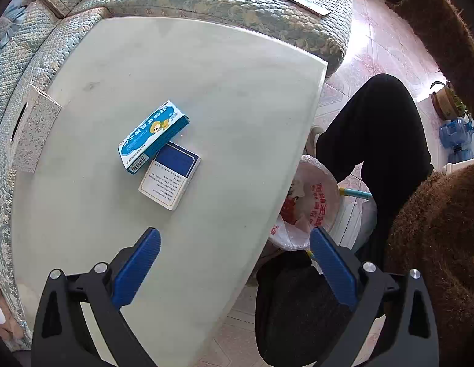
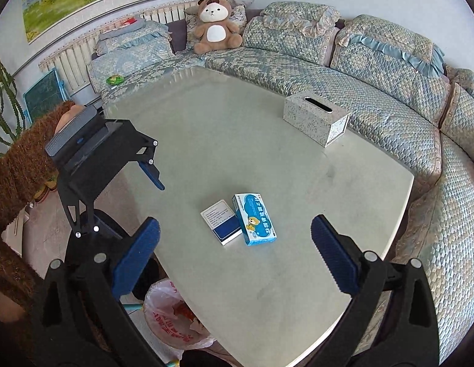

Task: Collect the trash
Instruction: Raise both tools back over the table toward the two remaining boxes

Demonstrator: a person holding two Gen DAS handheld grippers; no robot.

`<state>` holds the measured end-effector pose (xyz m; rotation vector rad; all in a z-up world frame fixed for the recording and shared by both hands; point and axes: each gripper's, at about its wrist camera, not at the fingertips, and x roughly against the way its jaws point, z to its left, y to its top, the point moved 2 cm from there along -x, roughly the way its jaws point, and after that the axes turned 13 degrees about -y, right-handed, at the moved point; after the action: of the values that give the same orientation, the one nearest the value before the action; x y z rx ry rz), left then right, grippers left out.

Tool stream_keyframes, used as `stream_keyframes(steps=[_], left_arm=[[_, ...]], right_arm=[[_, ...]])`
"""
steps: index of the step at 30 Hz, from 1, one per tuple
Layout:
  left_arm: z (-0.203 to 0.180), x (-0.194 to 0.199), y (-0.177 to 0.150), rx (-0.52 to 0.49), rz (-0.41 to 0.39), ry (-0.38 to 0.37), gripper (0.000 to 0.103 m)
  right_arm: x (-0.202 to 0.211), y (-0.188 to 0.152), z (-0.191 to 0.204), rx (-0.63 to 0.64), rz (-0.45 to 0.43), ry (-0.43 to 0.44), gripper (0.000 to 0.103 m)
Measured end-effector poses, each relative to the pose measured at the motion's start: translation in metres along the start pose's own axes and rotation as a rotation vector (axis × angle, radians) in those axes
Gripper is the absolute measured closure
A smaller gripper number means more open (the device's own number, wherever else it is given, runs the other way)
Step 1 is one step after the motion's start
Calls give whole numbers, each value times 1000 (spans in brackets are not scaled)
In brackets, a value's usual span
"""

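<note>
Both claws, left (image 1: 235,241) and right (image 2: 235,232), hang wide open and empty above the surface (image 2: 237,140). Two boxes, light-blue (image 2: 254,219) and white-and-navy (image 2: 221,221), lie touching mid-surface; bin bag (image 2: 172,315) sits below its edge.

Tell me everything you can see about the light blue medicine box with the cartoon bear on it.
The light blue medicine box is a small cardboard carton, closed as far as can be seen, lying flat on the pale table. Its top face shows a white cloud shape, large lettering and a yellow cartoon bear; one end carries a barcode. One long side lies against the white and dark blue box, apparently overlapping its edge. Neither gripper touches it.
</note>
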<state>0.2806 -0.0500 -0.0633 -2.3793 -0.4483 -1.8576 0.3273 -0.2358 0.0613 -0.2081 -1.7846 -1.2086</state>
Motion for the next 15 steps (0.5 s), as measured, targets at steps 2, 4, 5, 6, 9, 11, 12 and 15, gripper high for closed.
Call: stream_keyframes(steps=[2, 4, 5, 6, 9, 11, 12, 15], left_arm=[[16, -10, 4, 3, 4, -15, 7], [30, -21, 8, 14, 17, -41, 7], [37, -27, 9, 13, 23, -46, 7], [42, -32, 11, 14, 28, -56, 7], [56, -48, 14, 15, 51, -72, 7], [65, -57, 17, 18, 64, -83, 7], [70, -61, 18, 21, 67, -88, 7], [82, -67, 20, 30, 63, -105, 7]], right_arm=[[-22, -1, -5, 8, 34, 11, 6], [-45, -2, -8, 22, 70, 24, 6], [-55, -4, -9, 32, 87, 28, 6], [-66, -5, -9, 43, 104, 33, 6], [-93, -6, -6, 74, 143, 59, 6], [-110, -8, -4, 95, 169, 75, 6], [-118, -9, -4, 105, 181, 84, 6], [-142, -12, -6, 115, 217, 115, 6]])
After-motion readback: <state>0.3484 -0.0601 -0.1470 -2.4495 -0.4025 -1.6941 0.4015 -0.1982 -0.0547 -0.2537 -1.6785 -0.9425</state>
